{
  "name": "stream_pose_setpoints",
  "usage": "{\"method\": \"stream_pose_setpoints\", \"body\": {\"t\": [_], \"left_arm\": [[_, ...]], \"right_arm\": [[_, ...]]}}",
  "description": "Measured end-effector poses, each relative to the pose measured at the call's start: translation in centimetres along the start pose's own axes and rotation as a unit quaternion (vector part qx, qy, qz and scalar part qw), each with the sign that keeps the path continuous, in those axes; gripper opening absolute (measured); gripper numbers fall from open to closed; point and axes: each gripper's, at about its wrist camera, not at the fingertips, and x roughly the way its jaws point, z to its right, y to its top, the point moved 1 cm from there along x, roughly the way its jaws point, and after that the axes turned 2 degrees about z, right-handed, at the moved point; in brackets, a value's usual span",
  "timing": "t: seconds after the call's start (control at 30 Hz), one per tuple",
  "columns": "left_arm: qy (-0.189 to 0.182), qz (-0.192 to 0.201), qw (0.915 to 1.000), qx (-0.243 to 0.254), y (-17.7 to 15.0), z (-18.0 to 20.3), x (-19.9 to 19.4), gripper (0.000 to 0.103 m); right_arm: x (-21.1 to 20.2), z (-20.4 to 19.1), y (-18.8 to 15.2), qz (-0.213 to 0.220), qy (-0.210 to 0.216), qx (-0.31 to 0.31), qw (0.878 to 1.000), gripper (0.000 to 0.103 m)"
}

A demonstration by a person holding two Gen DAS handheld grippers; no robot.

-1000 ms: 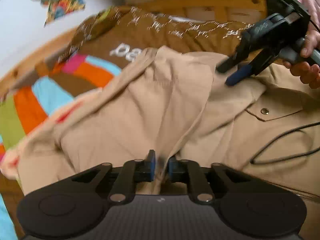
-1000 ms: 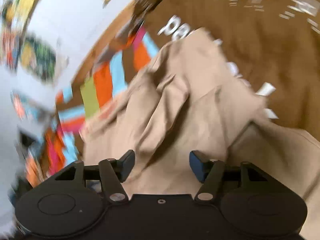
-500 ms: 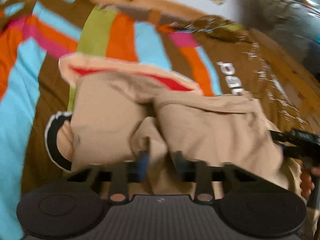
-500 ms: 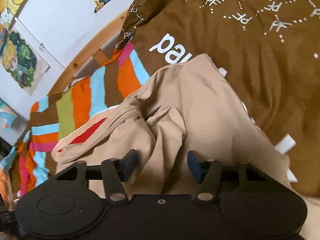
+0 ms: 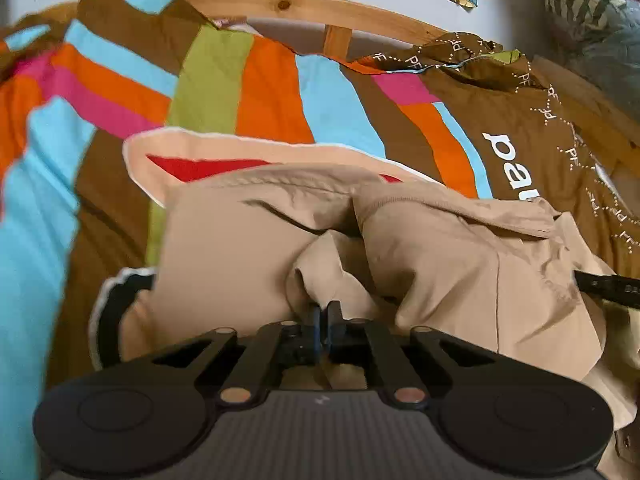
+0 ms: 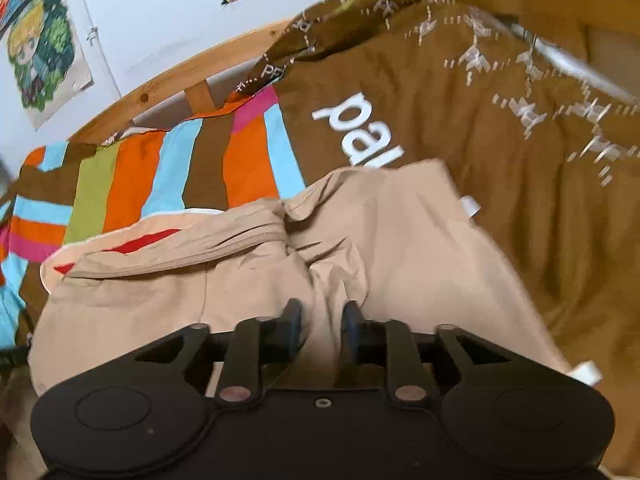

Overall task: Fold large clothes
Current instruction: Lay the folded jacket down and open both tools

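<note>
A large beige garment [image 5: 460, 256] lies bunched on a bed, its seamed hem [image 6: 180, 248] towards the striped side. In the left wrist view my left gripper [image 5: 322, 316] is shut, pinching a raised fold of the beige cloth near its middle. My right gripper [image 6: 323, 320] in the right wrist view has its fingers drawn close around another ridge of the same cloth. A black bar of the right tool [image 5: 608, 290] pokes in at the right edge of the left wrist view, over the garment.
Under the garment lies a striped bedspread [image 5: 264, 96] in orange, blue, green and pink, with a brown cover [image 6: 500, 128] printed in white letters beside it. A wooden bed rail [image 5: 304, 8] and a white wall with posters [image 6: 44, 52] stand behind.
My left gripper swung left with the cloth, opened briefly, and is shut on a fold again. My right gripper's wide-open fingers have closed in on a ridge of cloth.
</note>
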Motion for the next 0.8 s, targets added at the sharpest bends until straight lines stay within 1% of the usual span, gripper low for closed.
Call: {"method": "stream_pose_setpoints", "body": {"t": [0.03, 0.07, 0.1, 0.13, 0.17, 0.23, 0.3, 0.37, 0.4, 0.47, 0.5, 0.57, 0.67, 0.73, 0.8], "left_arm": [[0.003, 0.008, 1.0, 0.0, 0.1, 0.1, -0.8, 0.01], [0.004, 0.019, 0.9998, 0.002, 0.2, 0.2, -1.8, 0.022], [0.0, 0.031, 0.9995, 0.007, 0.3, 0.3, -2.5, 0.036], [-0.002, 0.045, 0.9989, 0.01, 0.3, 0.5, -3.3, 0.04], [-0.006, 0.064, 0.9978, 0.013, 0.3, 0.9, -4.2, 0.042], [-0.029, 0.092, 0.9951, 0.024, 0.4, 1.9, -4.9, 0.042], [-0.038, 0.09, 0.9945, 0.038, 0.4, 3.0, -4.2, 0.042], [-0.039, 0.065, 0.9959, 0.049, -0.2, 3.7, -2.6, 0.041], [-0.032, 0.044, 0.997, 0.056, -0.7, 3.8, -1.5, 0.039], [-0.022, 0.01, 0.9981, 0.057, -1.4, 3.5, 0.2, 0.038], [-0.024, 0.0, 0.9983, 0.054, -1.7, 3.3, 0.8, 0.038], [-0.025, -0.008, 0.9983, 0.053, -2.0, 3.0, 1.4, 0.038], [-0.016, -0.006, 0.9969, 0.077, -2.4, 3.2, 1.9, 0.038], [-0.01, 0.001, 0.9956, 0.093, -2.5, 3.5, 1.6, 0.039], [-0.01, 0.007, 0.9965, 0.083, -2.2, 3.5, 0.9, 0.044]], "right_arm": [[-1.1, -0.1, 0.2, 0.01, -0.009, -0.014, 1.0, 0.032], [-2.0, -0.4, 0.3, 0.022, -0.013, -0.028, 0.999, 0.032], [-2.8, -0.8, 0.5, 0.036, -0.015, -0.047, 0.998, 0.036], [-3.4, -1.5, 0.7, 0.049, -0.017, -0.07, 0.996, 0.042], [-3.7, -2.3, 0.9, 0.062, -0.015, -0.095, 0.993, 0.044], [-3.2, -4.0, 1.1, 0.066, 0.002, -0.138, 0.988, 0.047], [-1.9, -5.8, 0.7, 0.057, 0.014, -0.179, 0.982, 0.047], [-0.4, -7.1, -0.2, 0.037, 0.024, -0.217, 0.975, 0.047], [0.2, -7.6, -0.6, 0.027, 0.02, -0.233, 0.972, 0.047], [1.4, -8.1, -1.9, 0.012, 0.004, -0.266, 0.964, 0.048], [1.8, -8.1, -2.3, 0.011, 0.002, -0.272, 0.962, 0.048], [2.6, -8.0, -3.1, 0.009, -0.003, -0.273, 0.962, 0.048], [3.2, -7.9, -3.8, 0.01, -0.011, -0.279, 0.96, 0.048], [2.4, -8.0, -3.4, 0.007, -0.01, -0.274, 0.962, 0.048], [0.4, -7.7, -3.0, 0.01, -0.004, -0.265, 0.964, 0.053]]}}
